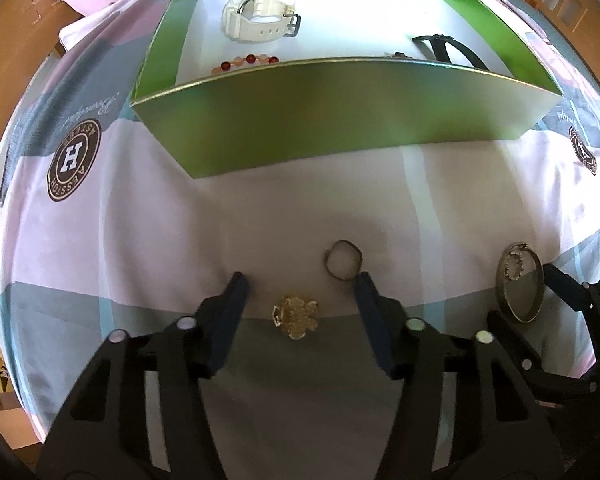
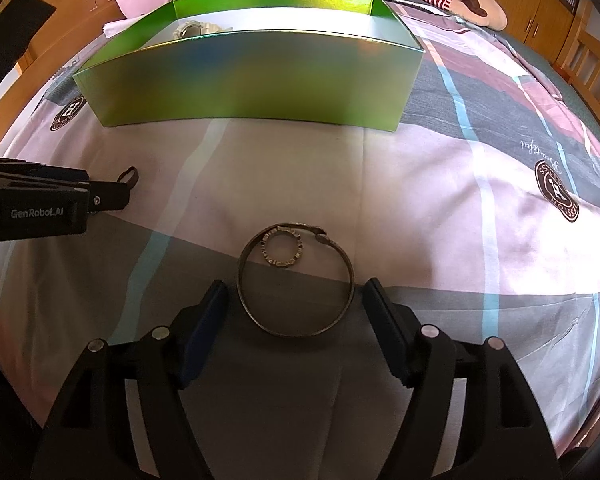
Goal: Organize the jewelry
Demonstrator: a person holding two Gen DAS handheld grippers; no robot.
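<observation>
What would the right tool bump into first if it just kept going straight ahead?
Probably the bangle, lying on the bedspread between the open right tool's fingers. Past it, the green box. Depth is hard to judge.

Two watches (image 1: 260, 20) – two bangles (image 2: 296, 280) – one box (image 1: 340, 112)

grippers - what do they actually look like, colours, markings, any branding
Both are black plastic. The left gripper and right gripper each have two angular black arms with cut-out slots, ending in dark blue rectangular pads. Round silver discs dot the arms near the pads. From the right wrist view, the left gripper's body shows white "GenRobot.AI" lettering. No cables or sleeves are visible.
</observation>
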